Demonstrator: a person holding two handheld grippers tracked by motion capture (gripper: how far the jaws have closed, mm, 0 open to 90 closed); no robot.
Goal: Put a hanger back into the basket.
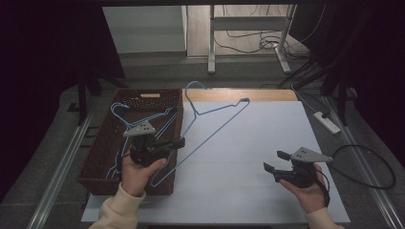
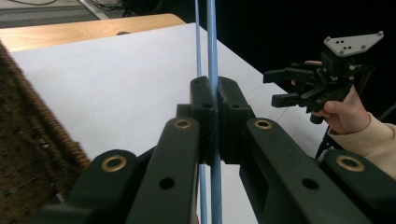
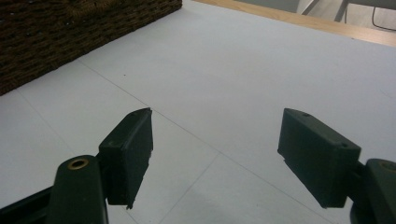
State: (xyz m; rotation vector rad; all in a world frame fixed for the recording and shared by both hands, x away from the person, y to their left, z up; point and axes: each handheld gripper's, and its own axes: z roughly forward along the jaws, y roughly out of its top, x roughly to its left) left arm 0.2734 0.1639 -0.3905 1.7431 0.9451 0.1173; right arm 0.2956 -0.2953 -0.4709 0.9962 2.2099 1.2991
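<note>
A: We had the left tool (image 1: 179, 142) clamped tight on the thin light-blue wire clothes hanger (image 1: 210, 125). Its pads met on the wire near the lower corner, about the six o'clock end of the hanger. From the left gripper view the wire (image 2: 213, 56) ran straight up between the closed pads.

B: And the rest of it? We judged the hook end, up at twelve o'clock, was resting over the far rim of the dark brown woven wicker basket (image 1: 102, 138) and the pale surface (image 1: 248, 157).

A: That was our worry. The long side lay across the basket's right wall, so a quick pull could have snagged the wire on the weave, or caught the other blue wire hangers (image 1: 125, 114) lying inside.

B: The grip bothered us too. A thin round wire between flat pads could have swivelled, and the hanger would have swung down or slipped out.

A: What about the right tool (image 1: 273, 161)?

B: It was at four o'clock on the surface, jaws spread wide with nothing between them and touching nothing. The right gripper view showed bare white surface (image 3: 224, 70) between the pads.
</note>
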